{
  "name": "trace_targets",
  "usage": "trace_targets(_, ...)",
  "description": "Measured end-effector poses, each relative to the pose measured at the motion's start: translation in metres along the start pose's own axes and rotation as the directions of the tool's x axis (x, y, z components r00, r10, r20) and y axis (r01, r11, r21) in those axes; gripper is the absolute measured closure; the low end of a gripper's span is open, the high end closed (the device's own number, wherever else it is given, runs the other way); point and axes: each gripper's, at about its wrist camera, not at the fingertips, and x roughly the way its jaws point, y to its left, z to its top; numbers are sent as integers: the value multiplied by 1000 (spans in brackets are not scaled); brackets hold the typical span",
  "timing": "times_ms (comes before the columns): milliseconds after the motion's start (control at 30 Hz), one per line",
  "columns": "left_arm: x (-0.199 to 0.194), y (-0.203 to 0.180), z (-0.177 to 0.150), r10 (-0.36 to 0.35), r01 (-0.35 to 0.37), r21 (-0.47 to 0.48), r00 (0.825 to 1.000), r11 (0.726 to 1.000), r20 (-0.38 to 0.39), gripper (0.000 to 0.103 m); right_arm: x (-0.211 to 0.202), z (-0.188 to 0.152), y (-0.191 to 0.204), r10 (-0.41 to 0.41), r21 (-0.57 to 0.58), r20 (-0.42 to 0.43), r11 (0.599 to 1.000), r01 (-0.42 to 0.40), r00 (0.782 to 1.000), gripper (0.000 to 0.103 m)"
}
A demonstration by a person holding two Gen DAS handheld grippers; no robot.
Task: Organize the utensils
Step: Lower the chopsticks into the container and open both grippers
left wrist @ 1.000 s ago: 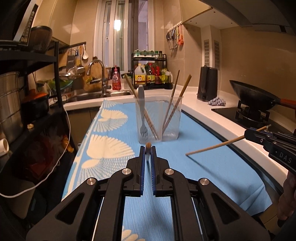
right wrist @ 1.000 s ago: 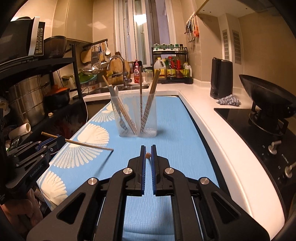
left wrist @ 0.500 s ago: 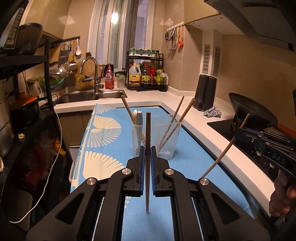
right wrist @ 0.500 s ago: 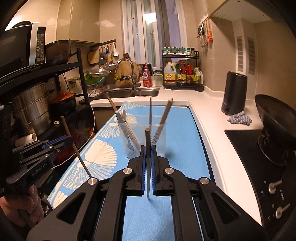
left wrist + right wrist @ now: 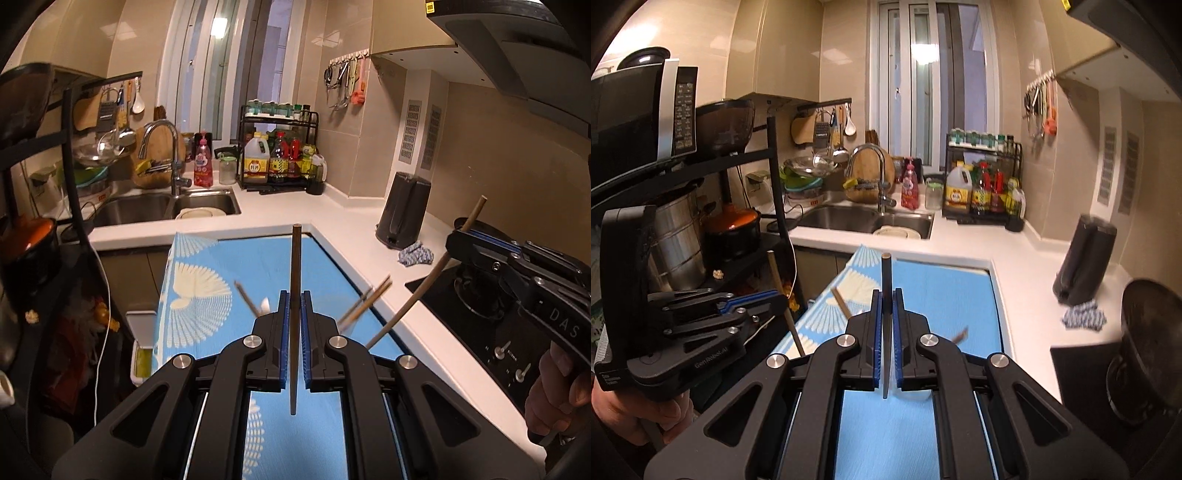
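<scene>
My left gripper [image 5: 294, 306] is shut on a wooden chopstick [image 5: 295, 266] that stands upright between its blue pads. My right gripper [image 5: 886, 306] is shut on a second chopstick [image 5: 886, 280], also upright. Each gripper shows in the other's view: the right one [image 5: 458, 240] with its tilted chopstick [image 5: 424, 288], the left one [image 5: 772, 299] with its chopstick [image 5: 783, 295]. The clear utensil cup is mostly hidden behind my fingers. Only the tips of chopsticks standing in it [image 5: 369, 302] show, blurred, and in the right view [image 5: 842, 302].
A blue shell-patterned mat [image 5: 229, 280] covers the white counter [image 5: 351, 221]. Sink and tap [image 5: 166, 173] at the back left, condiment rack [image 5: 280, 155] behind, black kettle [image 5: 406, 210], stove [image 5: 480, 295] and wok [image 5: 1145, 350] at right, shelf with pots [image 5: 731, 229] at left.
Both grippers have risen and tipped so the chopsticks went from lying level to standing upright. The cup has dropped out of sight behind the fingers.
</scene>
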Motion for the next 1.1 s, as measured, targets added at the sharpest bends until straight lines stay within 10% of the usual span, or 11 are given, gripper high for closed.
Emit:
trace_targets(367, 54, 3, 77, -34, 35, -11, 999, 999, 26, 97, 53, 52, -14, -37, 5, 8, 999, 37, 999, 98)
trace_targets(833, 152, 9, 14, -53, 54, 4, 983, 999, -174, 97, 140, -18, -40, -47, 38, -208, 998, 56, 977, 96)
trace_targets(1000, 130, 14, 10, -76, 74, -19, 988, 997, -135, 57, 132, -31, -42, -49, 45, -211, 997, 59, 976, 69)
trace_targets(1100, 105, 15, 12, -71, 70, -8, 995, 997, -76, 51, 116, -32, -41, -66, 41, -178, 996, 74, 982, 59)
